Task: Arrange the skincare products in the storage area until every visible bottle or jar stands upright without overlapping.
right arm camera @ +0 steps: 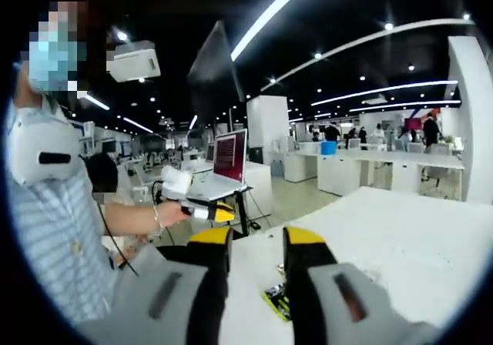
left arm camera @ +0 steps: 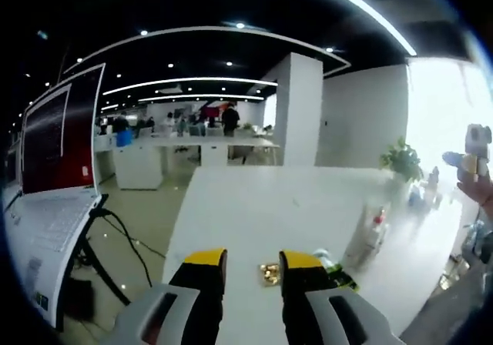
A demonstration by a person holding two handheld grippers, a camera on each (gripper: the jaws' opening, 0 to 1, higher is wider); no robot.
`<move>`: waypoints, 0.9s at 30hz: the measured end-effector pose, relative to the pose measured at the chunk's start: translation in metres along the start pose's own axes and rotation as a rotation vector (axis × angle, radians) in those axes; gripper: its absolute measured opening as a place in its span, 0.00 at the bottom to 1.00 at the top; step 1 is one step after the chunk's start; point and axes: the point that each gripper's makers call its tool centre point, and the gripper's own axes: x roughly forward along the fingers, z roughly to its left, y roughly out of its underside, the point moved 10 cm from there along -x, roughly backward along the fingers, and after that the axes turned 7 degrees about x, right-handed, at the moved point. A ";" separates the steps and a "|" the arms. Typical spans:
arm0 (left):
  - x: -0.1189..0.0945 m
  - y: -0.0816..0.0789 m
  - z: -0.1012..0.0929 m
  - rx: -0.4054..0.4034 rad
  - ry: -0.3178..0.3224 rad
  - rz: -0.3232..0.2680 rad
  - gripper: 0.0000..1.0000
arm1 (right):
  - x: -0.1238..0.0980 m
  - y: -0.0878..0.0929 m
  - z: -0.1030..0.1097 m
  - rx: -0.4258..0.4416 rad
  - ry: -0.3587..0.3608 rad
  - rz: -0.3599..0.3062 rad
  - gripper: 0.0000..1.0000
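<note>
**Both grippers held above the white table, nothing between the jaws**

You hold your left gripper (left arm camera: pixel 253 272) over the near end of a long white table (left arm camera: pixel 269 206). Its 2 yellow-tipped jaws stand apart, and nothing is between them. Seen through the gap, a small gold object (left arm camera: pixel 269 273) lies on the table; it is too small to say what it is. Just beside the right jaw, a green and black packet (left arm camera: pixel 341 276) lies flat on the table.

The bottles (left arm camera: pixel 375 229) stand further along the table, on the right side of the left gripper view, near a small green plant (left arm camera: pixel 400 160). They look upright, but bright light from that side washes them out, so I cannot tell how many there are or whether they touch each other. At the right edge of this view your right hand (left arm camera: pixel 479 182) shows with the other gripper.

In the right gripper view, your right gripper (right arm camera: pixel 256 245) is also over the table (right arm camera: pixel 400 229), jaws apart and empty. The same green and black packet (right arm camera: pixel 276 299) lies partly behind the jaws. Your left hand (right arm camera: pixel 171 212) holds the other gripper to the left, in front of your striped shirt (right arm camera: pixel 58 237). Behind it, a laptop (right arm camera: pixel 225 164) with a red screen stands on a stand; in the left gripper view it (left arm camera: pixel 58 160) is at the left side.
</note>
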 end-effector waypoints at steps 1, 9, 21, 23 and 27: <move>-0.002 -0.004 0.002 0.008 0.001 -0.002 0.29 | 0.010 -0.005 0.002 0.003 -0.003 -0.003 0.27; -0.007 -0.037 0.013 0.071 0.007 -0.016 0.30 | 0.073 -0.039 0.014 0.004 -0.122 -0.038 0.29; -0.006 -0.084 0.040 0.069 0.000 -0.057 0.32 | 0.182 -0.079 0.038 -0.033 -0.234 0.007 0.30; -0.002 -0.082 0.044 0.070 -0.010 -0.048 0.32 | 0.205 -0.080 0.038 -0.015 -0.252 0.029 0.30; 0.016 -0.069 0.055 0.064 -0.052 0.004 0.32 | 0.246 -0.068 0.032 -0.016 -0.233 0.072 0.33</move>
